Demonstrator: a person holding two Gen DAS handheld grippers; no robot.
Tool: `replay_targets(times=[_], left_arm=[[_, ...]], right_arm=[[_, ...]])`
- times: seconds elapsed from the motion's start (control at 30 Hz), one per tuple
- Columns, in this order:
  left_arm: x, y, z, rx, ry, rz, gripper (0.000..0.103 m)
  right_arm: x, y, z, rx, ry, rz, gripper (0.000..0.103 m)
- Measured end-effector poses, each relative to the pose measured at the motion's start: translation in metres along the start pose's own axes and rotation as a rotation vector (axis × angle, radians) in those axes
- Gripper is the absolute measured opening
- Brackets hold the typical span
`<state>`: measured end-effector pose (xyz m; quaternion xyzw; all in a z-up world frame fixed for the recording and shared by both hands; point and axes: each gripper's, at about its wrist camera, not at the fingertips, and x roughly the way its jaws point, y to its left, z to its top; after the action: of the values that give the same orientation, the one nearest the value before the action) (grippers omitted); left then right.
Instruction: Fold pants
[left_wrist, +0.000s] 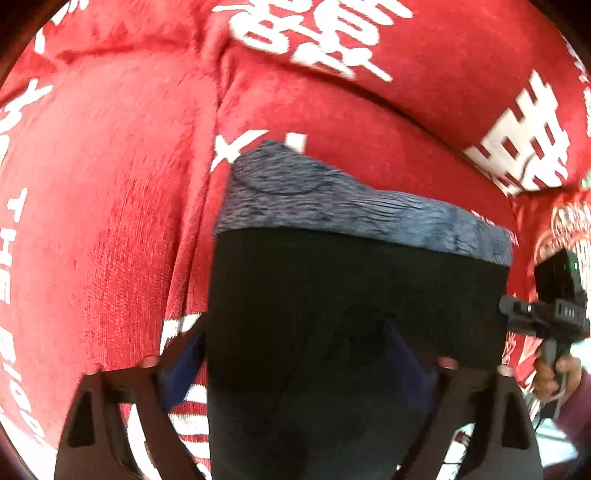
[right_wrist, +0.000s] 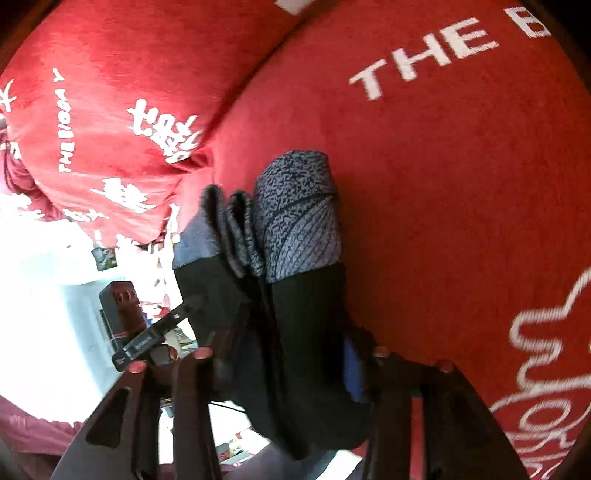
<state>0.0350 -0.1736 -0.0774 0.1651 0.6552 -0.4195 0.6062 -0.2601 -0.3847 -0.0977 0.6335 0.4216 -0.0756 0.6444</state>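
While both grippers hover over a red printed cover (left_wrist: 110, 221), folded black pants (left_wrist: 351, 295) lie between their jaws. Left gripper (left_wrist: 295, 354) gapes wide; right gripper's (right_wrist: 288, 354) grip cannot be told.

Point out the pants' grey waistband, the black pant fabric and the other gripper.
grey waistband (left_wrist: 332, 199), left wrist view, middle of band.
black pant fabric (left_wrist: 351, 288), left wrist view, upper panel.
right gripper (left_wrist: 554, 314), left wrist view, its body.

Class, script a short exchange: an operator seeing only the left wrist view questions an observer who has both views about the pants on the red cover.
Operator: I see one flat grey waistband. Is it a single layer?
Observer: No. The right wrist view shows the waistband edge-on, stacked in several folded layers.
Operator: Where is the right gripper on the pants?
Observer: The black pants run between its fingers.
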Motion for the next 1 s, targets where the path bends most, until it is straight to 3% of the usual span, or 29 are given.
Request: replay_targets(times=[0.23, 0.33, 0.43, 0.7, 0.83, 1.0], left_arm=[[0.000, 0.002, -0.001, 0.001, -0.004, 0.015, 0.103], [-0.009, -0.004, -0.004, 0.025, -0.014, 0.072, 0.103], [-0.018, -0.013, -0.011, 0.069, -0.014, 0.130, 0.103], [-0.043, -0.032, -0.045, 0.150, -0.027, 0.256, 0.103], [-0.059, -0.040, -0.063, 0.182, -0.057, 0.321, 0.103], [-0.088, -0.055, -0.082, 0.191, -0.076, 0.374, 0.103]], right_arm=[[-0.006, 0.006, -0.010, -0.082, -0.085, -0.142, 0.070], [-0.011, 0.015, -0.018, -0.048, -0.122, -0.248, 0.079], [-0.020, 0.024, -0.030, -0.046, -0.151, -0.367, 0.081], [-0.032, 0.047, -0.075, -0.031, -0.208, -0.512, 0.088], [-0.030, 0.070, -0.103, -0.076, -0.203, -0.640, 0.088], [-0.031, 0.103, -0.136, -0.117, -0.208, -0.647, 0.089]])
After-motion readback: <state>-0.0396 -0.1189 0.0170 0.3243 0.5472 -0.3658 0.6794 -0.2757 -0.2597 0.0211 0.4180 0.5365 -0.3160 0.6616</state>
